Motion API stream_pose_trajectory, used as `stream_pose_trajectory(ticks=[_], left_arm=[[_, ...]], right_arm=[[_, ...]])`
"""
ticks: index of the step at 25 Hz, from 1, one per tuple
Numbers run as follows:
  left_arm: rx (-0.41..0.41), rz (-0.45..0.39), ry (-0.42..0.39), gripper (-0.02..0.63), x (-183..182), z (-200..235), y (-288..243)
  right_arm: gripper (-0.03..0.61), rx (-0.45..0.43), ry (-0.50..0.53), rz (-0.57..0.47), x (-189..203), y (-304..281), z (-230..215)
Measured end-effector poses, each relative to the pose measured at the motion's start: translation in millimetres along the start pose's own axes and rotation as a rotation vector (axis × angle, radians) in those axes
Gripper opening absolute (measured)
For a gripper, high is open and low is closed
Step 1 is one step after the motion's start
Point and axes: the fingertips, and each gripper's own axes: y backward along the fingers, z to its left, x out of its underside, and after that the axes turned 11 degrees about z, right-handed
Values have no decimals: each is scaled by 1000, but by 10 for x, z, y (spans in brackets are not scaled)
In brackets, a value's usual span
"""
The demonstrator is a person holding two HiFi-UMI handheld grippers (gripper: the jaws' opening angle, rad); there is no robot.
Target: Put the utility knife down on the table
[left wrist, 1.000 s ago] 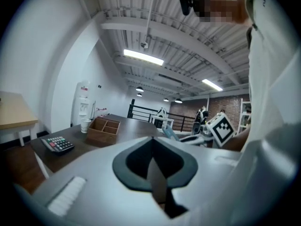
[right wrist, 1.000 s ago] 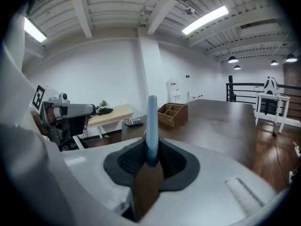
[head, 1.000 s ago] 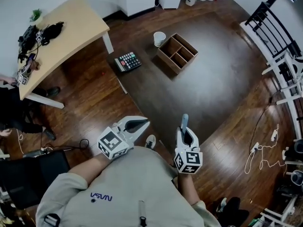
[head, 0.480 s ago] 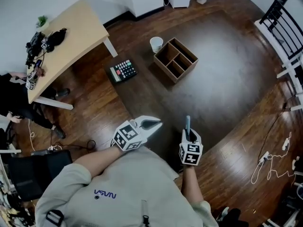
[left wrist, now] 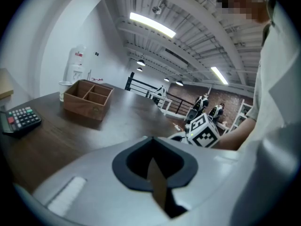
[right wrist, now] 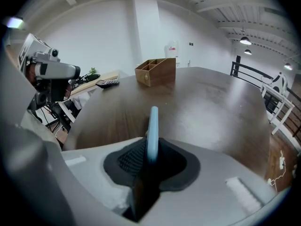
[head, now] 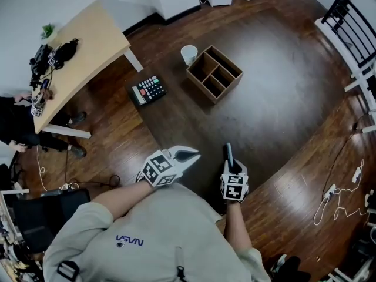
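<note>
In the head view my right gripper (head: 230,160) is shut on the utility knife (head: 228,151). Its slim blue-grey body sticks out past the jaws, over the near edge of the dark brown table (head: 282,87). The right gripper view shows the light blue knife (right wrist: 153,124) standing upright between the dark pads of that gripper (right wrist: 151,142), above the tabletop (right wrist: 211,102). My left gripper (head: 192,154) hovers just to the left, shut with nothing in it. In the left gripper view its jaws (left wrist: 151,139) meet at the tip, and the right gripper's marker cube (left wrist: 204,131) shows beyond them.
A partitioned wooden box (head: 214,74), a white cup (head: 189,54) and a calculator (head: 147,90) sit at the table's far side. A light wooden desk (head: 82,46) with gear stands at left. A black railing (head: 346,22) and floor cables (head: 335,198) are at right.
Both grippers have come down toward the table's near edge. The left one has shifted right, closer to the right one. The knife stays clamped in the right gripper.
</note>
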Motion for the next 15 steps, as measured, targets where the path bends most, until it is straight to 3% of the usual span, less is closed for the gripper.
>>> stream_pose_trajectory(ticks=[6,15], left_arm=[[-10,-60,11,2,-10,38,147],[-75,-181,80,2,297,106,748]], right_arm=[[114,8,-31,23,64,16,-120],[129,171,-196,-102,217,591,-345]])
